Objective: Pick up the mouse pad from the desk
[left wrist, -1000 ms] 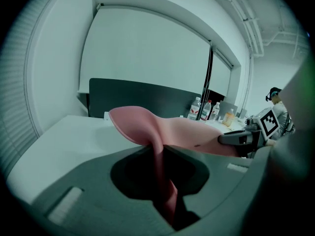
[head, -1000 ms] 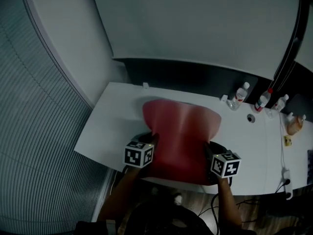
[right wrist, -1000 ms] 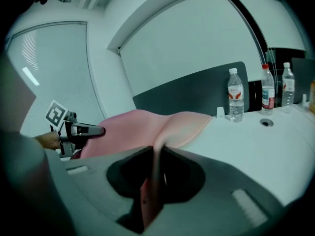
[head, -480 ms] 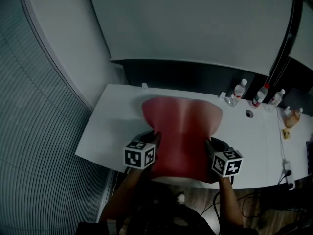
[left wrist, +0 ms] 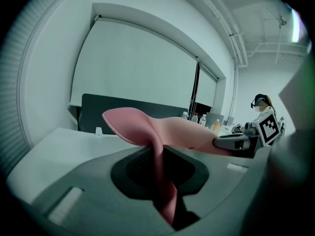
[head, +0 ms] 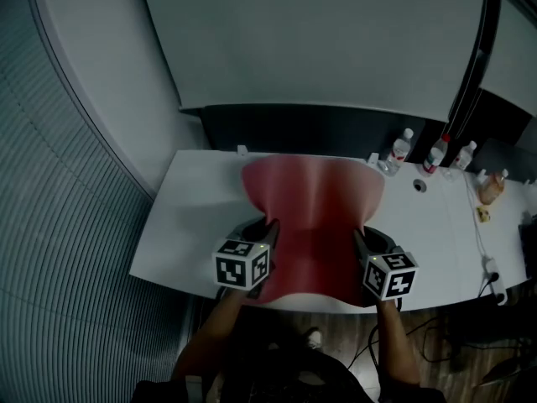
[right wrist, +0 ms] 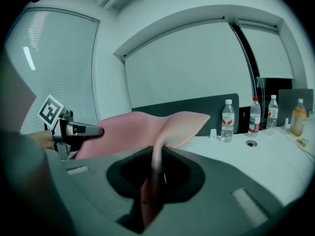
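The left claw (head: 268, 227) was clamped on the left edge of the red mouse pad (head: 315, 212), and the right claw (head: 359, 238) on its right edge. The pad hung between them above the white bench (head: 189, 217), its middle sagging and far corners flared. Bottles (head: 403, 149) stood at the far right of the bench.

Mouse pad (head: 315, 217): large, red-pink, limp sheet. Held up above the table (head: 189, 217), over its middle. Side edges pinched by left gripper (head: 268, 229) and right gripper (head: 361, 240). Centre sags in a trough; far corners flare wide and curl.
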A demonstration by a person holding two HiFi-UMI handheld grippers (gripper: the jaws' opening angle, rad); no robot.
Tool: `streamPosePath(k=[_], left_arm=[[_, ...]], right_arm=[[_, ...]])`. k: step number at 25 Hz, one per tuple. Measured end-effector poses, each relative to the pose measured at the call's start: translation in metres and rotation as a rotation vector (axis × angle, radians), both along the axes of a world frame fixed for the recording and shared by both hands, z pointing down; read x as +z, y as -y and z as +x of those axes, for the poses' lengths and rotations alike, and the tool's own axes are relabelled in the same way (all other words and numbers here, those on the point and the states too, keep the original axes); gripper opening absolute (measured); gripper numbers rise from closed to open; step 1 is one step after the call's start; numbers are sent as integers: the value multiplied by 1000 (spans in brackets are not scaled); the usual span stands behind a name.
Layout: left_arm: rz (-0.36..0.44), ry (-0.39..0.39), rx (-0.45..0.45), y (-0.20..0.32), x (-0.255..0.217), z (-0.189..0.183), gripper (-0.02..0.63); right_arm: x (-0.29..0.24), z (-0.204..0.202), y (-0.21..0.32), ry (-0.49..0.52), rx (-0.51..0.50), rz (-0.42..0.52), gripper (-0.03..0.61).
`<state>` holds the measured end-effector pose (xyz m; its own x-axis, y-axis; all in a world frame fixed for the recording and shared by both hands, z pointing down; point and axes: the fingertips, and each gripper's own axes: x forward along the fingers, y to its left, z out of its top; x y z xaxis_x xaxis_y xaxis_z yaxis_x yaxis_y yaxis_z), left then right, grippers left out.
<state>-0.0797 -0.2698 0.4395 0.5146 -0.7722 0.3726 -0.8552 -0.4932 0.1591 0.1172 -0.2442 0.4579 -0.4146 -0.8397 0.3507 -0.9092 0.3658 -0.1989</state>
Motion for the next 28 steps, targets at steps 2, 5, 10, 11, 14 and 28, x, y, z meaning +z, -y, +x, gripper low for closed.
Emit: streamPosePath(k=[2,5,10,11,14,28], left_arm=[[16,2,4,-2,-6,0,63],[37,7,11,-5,-15,-1,63],[78,12,18,-10,-31,-2,63],[88,13,18,-12,-34,-2,63],[119,10,15,-16,-46,-3,63],[249,-8,7,-40,-108,-23,63]], right_arm=[[-4,0,-3,-10,14,13,58],[-11,-2,-7,-18,32,26,58],[-26,-10,-12,-36,50,62,58],[-30,-12,-13,-42,52,74,58],[-41,-16,-16,-54,53,106,58],[-101,-33,-38,-128,102,253,58]])
